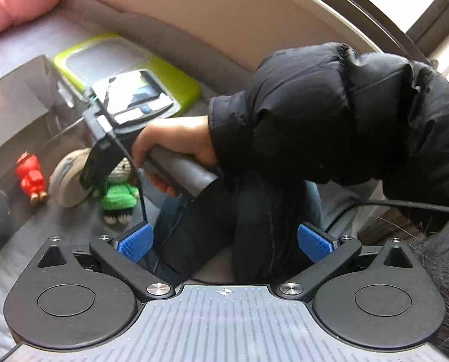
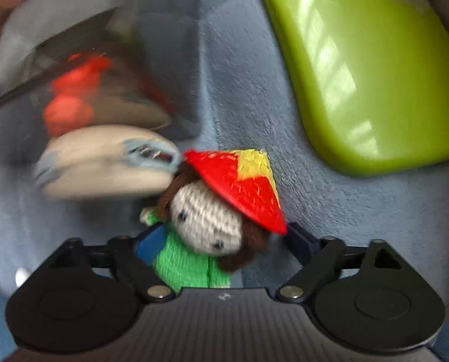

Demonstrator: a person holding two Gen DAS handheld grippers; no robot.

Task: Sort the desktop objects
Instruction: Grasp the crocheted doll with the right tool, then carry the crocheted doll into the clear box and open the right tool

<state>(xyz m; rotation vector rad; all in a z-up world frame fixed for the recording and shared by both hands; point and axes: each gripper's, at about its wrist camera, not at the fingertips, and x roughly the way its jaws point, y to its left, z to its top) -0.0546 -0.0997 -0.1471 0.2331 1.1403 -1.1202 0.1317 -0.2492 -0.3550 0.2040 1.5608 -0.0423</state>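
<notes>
Left wrist view: our left gripper stands wide and empty, raised clear. It alone shows the hand carrying the right gripper over the crochet doll on the grey blanket.

Right wrist view: our right gripper straddles the doll wide open. Only here we see the straw hat; closing could catch its brim and tip the doll.

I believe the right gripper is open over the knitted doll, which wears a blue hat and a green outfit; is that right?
Not quite: the hat is red and yellow, not blue, as the right wrist view shows. The rest holds: the right gripper is open over the knitted doll, whose outfit is green.
</notes>
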